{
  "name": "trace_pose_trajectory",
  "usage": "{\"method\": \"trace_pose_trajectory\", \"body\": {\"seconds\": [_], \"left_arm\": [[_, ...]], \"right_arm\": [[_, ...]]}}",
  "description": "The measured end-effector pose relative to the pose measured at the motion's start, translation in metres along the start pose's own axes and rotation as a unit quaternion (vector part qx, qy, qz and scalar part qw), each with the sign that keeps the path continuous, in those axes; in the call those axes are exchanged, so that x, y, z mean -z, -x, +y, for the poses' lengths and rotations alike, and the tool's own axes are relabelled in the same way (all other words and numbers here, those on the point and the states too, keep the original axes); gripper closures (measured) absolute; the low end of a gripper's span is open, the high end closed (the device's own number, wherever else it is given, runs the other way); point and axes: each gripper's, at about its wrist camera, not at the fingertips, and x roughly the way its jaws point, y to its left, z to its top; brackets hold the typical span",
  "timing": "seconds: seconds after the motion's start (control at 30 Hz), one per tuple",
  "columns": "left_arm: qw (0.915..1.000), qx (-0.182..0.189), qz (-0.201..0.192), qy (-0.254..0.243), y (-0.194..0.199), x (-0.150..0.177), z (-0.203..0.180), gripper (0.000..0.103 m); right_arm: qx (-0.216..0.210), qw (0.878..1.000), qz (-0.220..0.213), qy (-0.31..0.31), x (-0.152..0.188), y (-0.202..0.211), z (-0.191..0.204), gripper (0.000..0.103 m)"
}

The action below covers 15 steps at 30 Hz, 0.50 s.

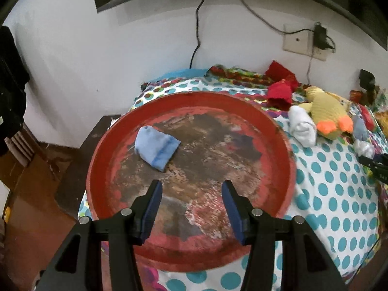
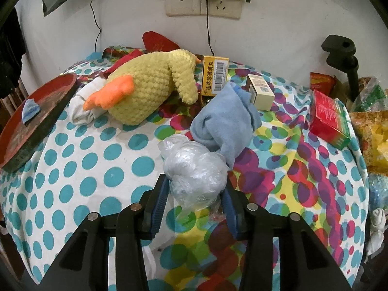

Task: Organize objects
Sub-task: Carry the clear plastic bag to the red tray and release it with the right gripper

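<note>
White wall behind, cables and a socket plate (image 2: 203,2) on it; below, a desk draped in a polka-dot cloth (image 2: 101,150) and crowded with soft things.

Far left: red round tray (image 1: 101,145), worn brown inside, already holding one small folded blue cloth (image 1: 156,146) toward its far-left side. Over the tray's near half, left gripper (image 1: 191,206) — jaws spread wide, nothing between the pads, free to steady the rim if needed.

Further right on the desk: white rolled sock (image 2: 82,111) touching a yellow knitted duck (image 2: 150,87) with orange feet, then a yellow box (image 2: 214,76), a crumpled blue-grey cloth (image 2: 223,126) and a red box (image 2: 329,118).

Near the front, right gripper (image 2: 194,202) closed around a crinkly clear plastic bundle (image 2: 194,172), pads pressing its lower sides.

Likely step: carry that bundle to the tray. Best done with a straight lift first, clear of the blue-grey cloth touching its far side, so nothing drags along. Grip kept firm but not crushing — slippery film, apt to slide out. Then across, well above the duck and sock, and down onto bare tray floor beside the folded cloth, releasing only once resting.
</note>
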Motion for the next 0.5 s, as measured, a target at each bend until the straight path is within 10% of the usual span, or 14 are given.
{"method": "trace_pose_trajectory", "body": {"seconds": [0.5], "left_arm": [[0.9993, 0.004, -0.011, 0.035, 0.017, -0.003, 0.024, 0.051]], "right_arm": [[-0.099, 0.994, -0.037, 0.037, -0.062, 0.048, 0.125, 0.063]]}}
